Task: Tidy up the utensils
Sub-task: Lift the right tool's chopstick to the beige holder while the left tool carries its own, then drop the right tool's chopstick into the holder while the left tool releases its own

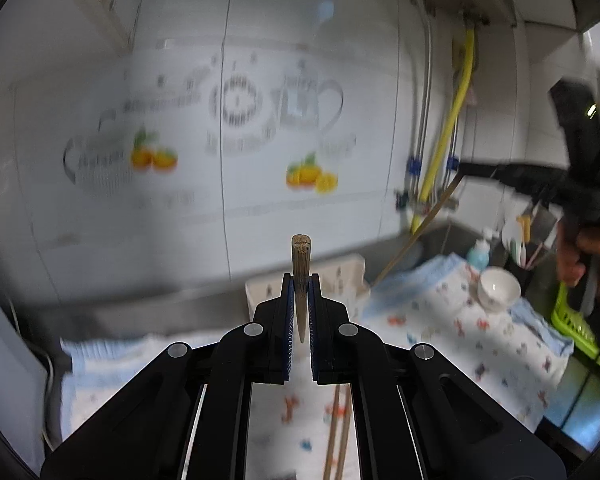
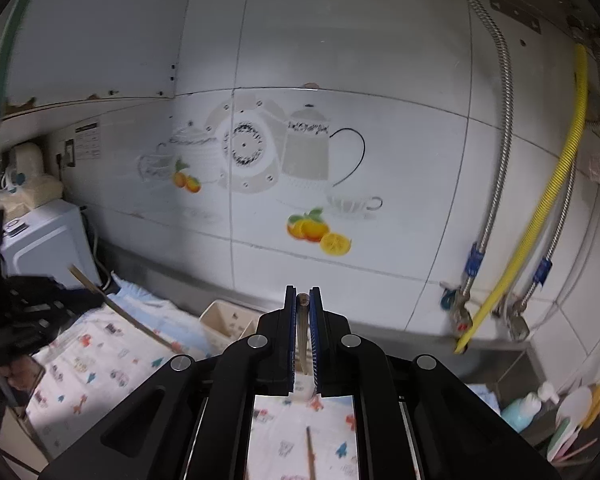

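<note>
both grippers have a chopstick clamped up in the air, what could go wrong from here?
1. The left gripper pinches its chopstick near one end only, so the long free end could swing and pivot in the grip.
2. The right gripper holds its chopstick slanting down toward the white bowl; a sweep could knock the bowl.
3. The cream utensil box has a narrow opening; a tilted stick may catch the rim and drop onto the patterned cloth.
</note>
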Tool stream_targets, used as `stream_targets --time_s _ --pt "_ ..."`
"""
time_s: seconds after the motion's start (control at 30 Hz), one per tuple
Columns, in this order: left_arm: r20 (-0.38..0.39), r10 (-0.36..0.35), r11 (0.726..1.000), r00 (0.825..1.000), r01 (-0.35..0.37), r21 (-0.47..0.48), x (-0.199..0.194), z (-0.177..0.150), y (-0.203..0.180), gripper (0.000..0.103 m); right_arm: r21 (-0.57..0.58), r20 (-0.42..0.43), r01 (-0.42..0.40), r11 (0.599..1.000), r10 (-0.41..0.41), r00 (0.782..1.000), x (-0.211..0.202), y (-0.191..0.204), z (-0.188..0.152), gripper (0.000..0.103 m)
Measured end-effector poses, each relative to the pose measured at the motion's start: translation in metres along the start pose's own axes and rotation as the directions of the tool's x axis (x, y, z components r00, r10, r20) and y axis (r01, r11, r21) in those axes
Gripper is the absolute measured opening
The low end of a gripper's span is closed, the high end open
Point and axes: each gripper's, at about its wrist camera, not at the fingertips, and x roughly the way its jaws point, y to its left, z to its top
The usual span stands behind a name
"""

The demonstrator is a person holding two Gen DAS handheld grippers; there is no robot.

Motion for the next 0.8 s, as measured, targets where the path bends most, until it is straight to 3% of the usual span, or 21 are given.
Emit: stream_targets --time_s 0.13,0.23,0.6,0.8 --pt "0.057 0.014 1.0 0.998 -0.014 0.012 0.0 0.032 -0.001 0.005 0.024 -0.026 -0.003 1.0 0.003 1.0 0.028 -0.005 0.004 0.006" --pt "0.05 0.05 0.998 0.998 -0.051 0.028 0.016 0.044 -0.001 0.005 0.037 -0.059 -0.007 0.999 0.009 0.998 0.05 -0.007 -0.001 0.006" --pt "-0.111 0.045 0.999 0.993 -0.047 -0.016 0.093 0.028 0.017 0.006 0.061 -0.134 -0.017 0.998 0.025 0.991 0.095 -0.012 -0.022 0.007" --pt "-0.111 0.056 0.998 0.992 -0.059 -0.027 0.099 0.023 0.02 0.008 0.054 -0.106 -0.016 0.998 0.021 0.994 0.078 -0.017 -0.022 0.02"
